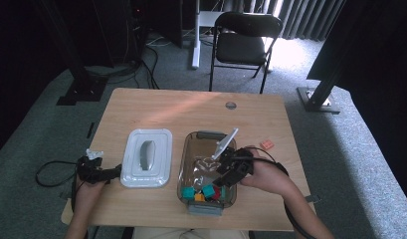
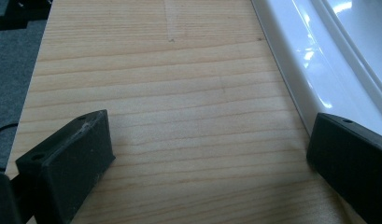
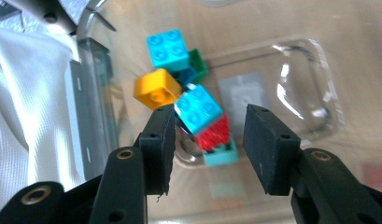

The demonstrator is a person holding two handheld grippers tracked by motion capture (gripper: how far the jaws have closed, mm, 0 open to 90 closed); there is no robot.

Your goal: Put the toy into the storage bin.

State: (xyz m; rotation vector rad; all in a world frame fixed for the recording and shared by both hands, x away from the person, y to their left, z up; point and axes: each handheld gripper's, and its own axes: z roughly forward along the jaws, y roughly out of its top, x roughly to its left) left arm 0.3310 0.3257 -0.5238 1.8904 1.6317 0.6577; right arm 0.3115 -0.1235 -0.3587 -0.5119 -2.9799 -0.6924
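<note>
High view: a clear tub (image 1: 191,149) is seen at centre of the wooden counter (image 1: 156,107), w/ coloured bricks (image 1: 203,192) heaped at its near end. The right tool (image 1: 230,174) is held over the tub just above the bricks; grip can't be judged from here. A white lid (image 1: 147,158) lies flat just left of the tub. The left tool (image 1: 99,174) is rested at the counter's near-left edge, beside the lid. A small orange piece (image 1: 266,145) is seen on the counter right of the tub, apart from it.

Left tool view: jaws are spread wide, nothing between them but bare counter (image 2: 156,116). The lid's rim (image 2: 296,60) is seen along the right side, next to one jaw.

Right tool view: jaws are held apart and nothing is pinched; the bricks are seen past them, in the tub (image 3: 291,84). Two turquoise bricks (image 3: 167,49), a yellow one (image 3: 157,87), a red one (image 3: 214,133) and a green one (image 3: 198,63) are piled together.
</note>
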